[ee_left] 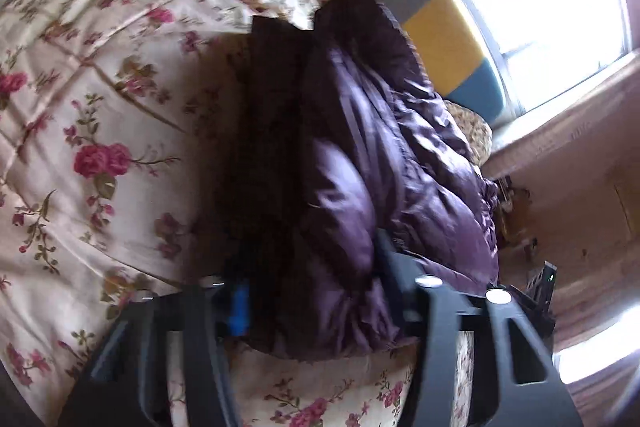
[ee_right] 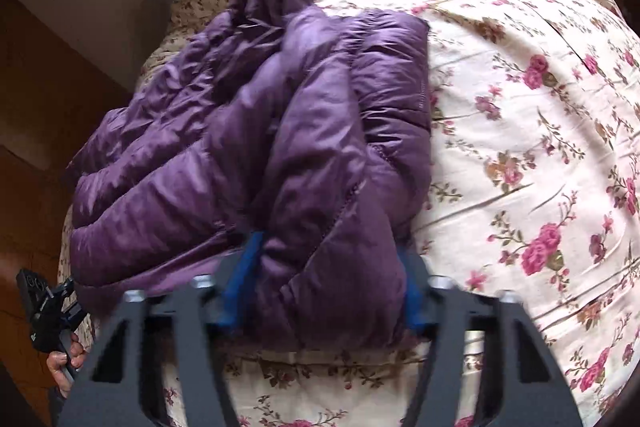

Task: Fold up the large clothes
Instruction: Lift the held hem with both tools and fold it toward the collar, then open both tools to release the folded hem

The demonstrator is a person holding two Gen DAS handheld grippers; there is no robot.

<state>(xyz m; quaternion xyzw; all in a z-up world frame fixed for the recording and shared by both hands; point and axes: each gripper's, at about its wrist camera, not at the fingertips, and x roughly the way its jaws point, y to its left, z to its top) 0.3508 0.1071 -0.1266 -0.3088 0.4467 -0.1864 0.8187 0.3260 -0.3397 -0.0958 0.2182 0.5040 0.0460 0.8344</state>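
Both hand-held grippers, the left (ee_left: 316, 291) and the right (ee_right: 320, 287), are clamping the puffy purple quilted jacket (ee_right: 256, 131) between their jaws, needing even, level carrying over the floral bed quilt (ee_right: 520, 147) ahead.

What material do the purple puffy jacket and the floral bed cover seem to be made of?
Purple puffy jacket: probably thin nylon or polyester shell with padding; it shines and bulges between stitched seams. Floral bed cover: likely matte woven cotton, with soft creases.

The left gripper (ee_left: 316, 307) and the right gripper (ee_right: 320, 287) both have black arms with big cut-out holes, round shiny silver screws on top and bright blue pads (ee_right: 240, 283) inside. A hand (ee_right: 64, 363) shows at the lower left of the right view.
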